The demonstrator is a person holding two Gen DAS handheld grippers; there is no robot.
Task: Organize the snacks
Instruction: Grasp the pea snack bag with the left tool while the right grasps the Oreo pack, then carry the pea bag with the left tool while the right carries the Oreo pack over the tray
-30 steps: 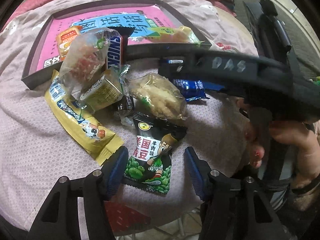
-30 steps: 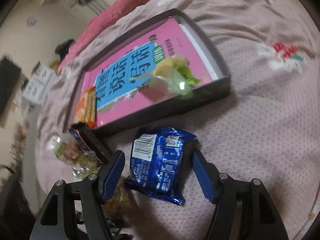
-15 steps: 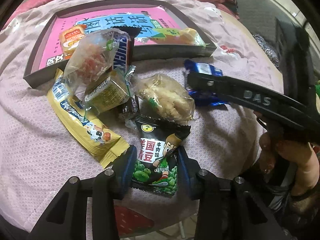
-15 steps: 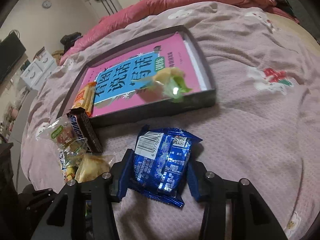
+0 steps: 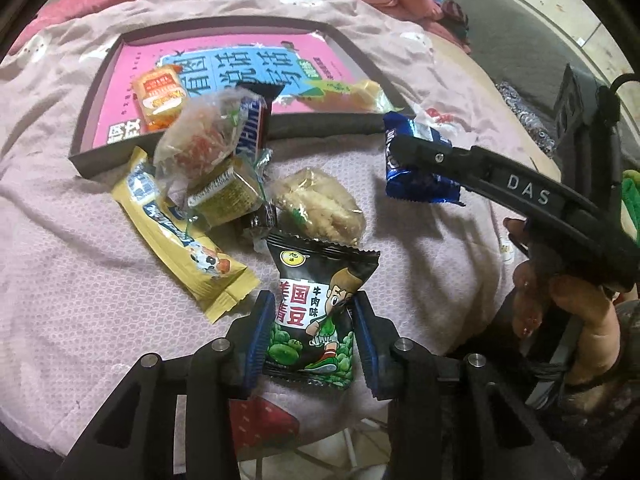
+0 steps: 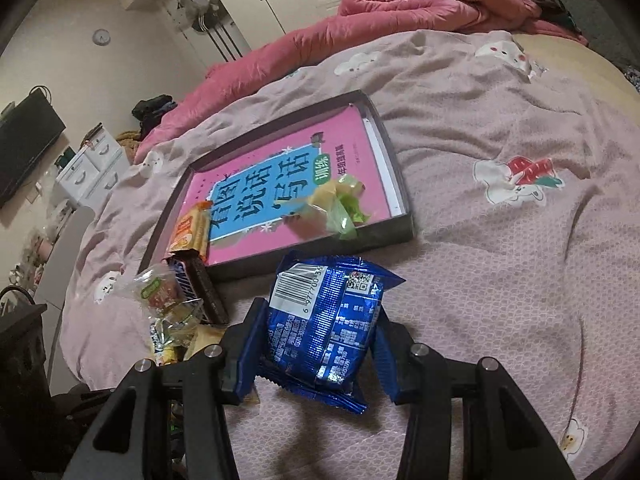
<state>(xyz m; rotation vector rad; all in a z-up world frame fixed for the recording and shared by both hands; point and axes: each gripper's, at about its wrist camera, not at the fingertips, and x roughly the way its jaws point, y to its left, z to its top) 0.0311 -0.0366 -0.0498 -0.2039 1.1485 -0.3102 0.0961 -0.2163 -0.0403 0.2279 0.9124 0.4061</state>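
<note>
My left gripper (image 5: 314,324) is shut on a black green-pea packet (image 5: 316,308) at the near edge of the bed. My right gripper (image 6: 316,332) is shut on a blue foil packet (image 6: 326,320) and holds it above the bedsheet; it also shows in the left wrist view (image 5: 416,160). A dark tray (image 5: 240,138) with a pink book inside holds an orange packet (image 5: 158,94) and a yellow-green packet (image 5: 344,92). A pile of snacks lies in front of it: a Snickers bar (image 5: 250,128), a clear red packet (image 5: 196,142), a long yellow packet (image 5: 180,228), a pale puffed snack (image 5: 320,204).
The snacks lie on a pink patterned bedsheet (image 6: 500,240). A rolled pink quilt (image 6: 400,12) lies at the far side of the bed. A white drawer unit (image 6: 88,168) and a dark screen (image 6: 24,140) stand to the left. The bed edge is just below my left gripper.
Both grippers closed on their packets. The right gripper lifted the blue packet off the sheet. The left gripper moved forward around the pea packet and shut on it.
</note>
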